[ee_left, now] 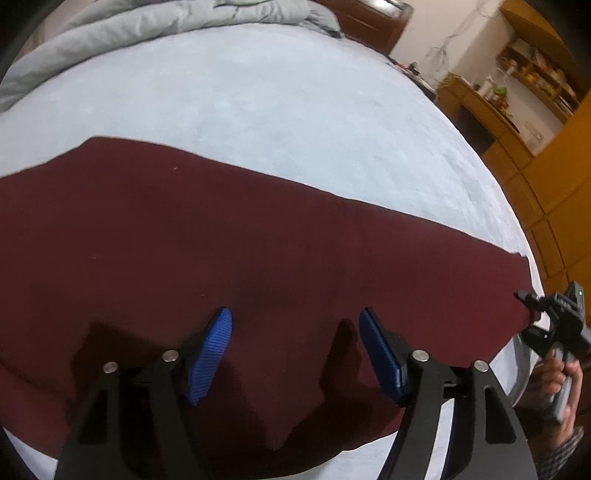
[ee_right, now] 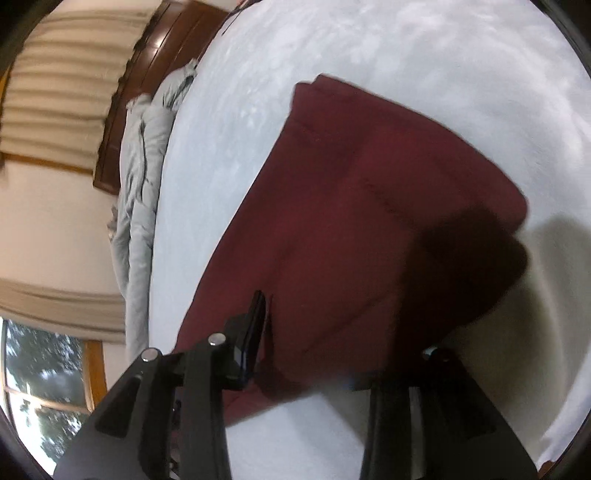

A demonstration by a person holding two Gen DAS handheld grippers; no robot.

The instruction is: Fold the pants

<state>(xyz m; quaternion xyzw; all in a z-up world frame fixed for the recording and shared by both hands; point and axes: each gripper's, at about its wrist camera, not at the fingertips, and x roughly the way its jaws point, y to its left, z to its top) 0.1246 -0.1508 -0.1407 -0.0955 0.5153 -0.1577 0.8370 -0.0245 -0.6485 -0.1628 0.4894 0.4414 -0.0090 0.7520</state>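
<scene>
Dark red pants (ee_left: 258,251) lie flat in a long band across the pale bed; they also show in the right wrist view (ee_right: 362,221). My left gripper (ee_left: 295,317) hovers just above the near part of the pants, blue pads wide apart, empty. My right gripper (ee_left: 532,306) shows at the right end of the pants, at the cloth edge. In the right wrist view only one finger (ee_right: 255,325) shows plainly, edge-on over the pants' end; the other is hidden, so the jaw gap is unclear.
The pale blue bed sheet (ee_left: 295,122) spreads beyond the pants. A bunched grey duvet (ee_left: 147,33) lies at the head end by a dark wooden headboard (ee_right: 155,74). Wooden shelves and cupboards (ee_left: 517,110) stand to the right. A window (ee_right: 44,376) is nearby.
</scene>
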